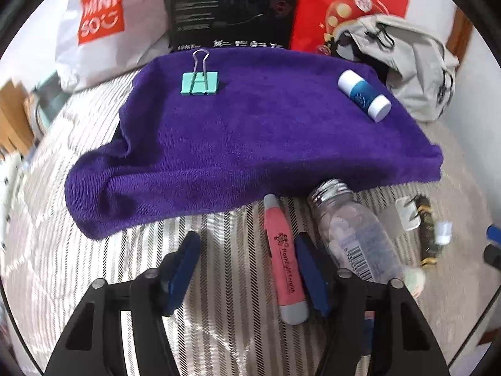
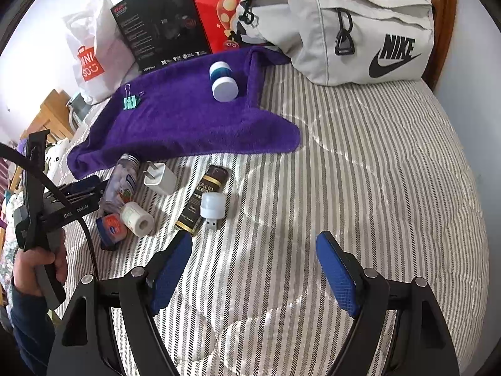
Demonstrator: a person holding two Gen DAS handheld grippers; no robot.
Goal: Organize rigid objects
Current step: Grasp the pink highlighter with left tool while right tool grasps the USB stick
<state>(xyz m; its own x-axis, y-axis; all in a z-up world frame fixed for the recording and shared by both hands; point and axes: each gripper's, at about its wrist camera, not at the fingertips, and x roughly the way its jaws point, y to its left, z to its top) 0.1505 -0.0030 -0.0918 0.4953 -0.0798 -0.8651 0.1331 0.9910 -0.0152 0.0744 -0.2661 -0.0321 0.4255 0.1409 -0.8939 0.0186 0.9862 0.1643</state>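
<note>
Nearby, both claws gape empty; the pink highlighter (image 1: 284, 260) lies between the left claw (image 1: 247, 269) fingers.

Both wrist views low, sharing purple towel (image 1: 250, 131)

The white shopping bag (image 1: 103, 25) bears a red logo reading "MINISO"; the grey fabric bag (image 2: 344, 28) carries "NIKE" in black over the swoosh; the black box (image 2: 159, 25) shows "HECATE" along its top edge, its finer print too small to read; the pink pen (image 1: 283, 257) is printed "flashlight" followed by a blurred word; the pill bottle (image 1: 353, 235) has a barcode with digits beginning "6 9358"; the left gripper's black body (image 2: 62, 206) reads "Gen…bot.AI", partly hidden by a cable; the red box (image 2: 216, 3) shows Chinese characters.
</note>
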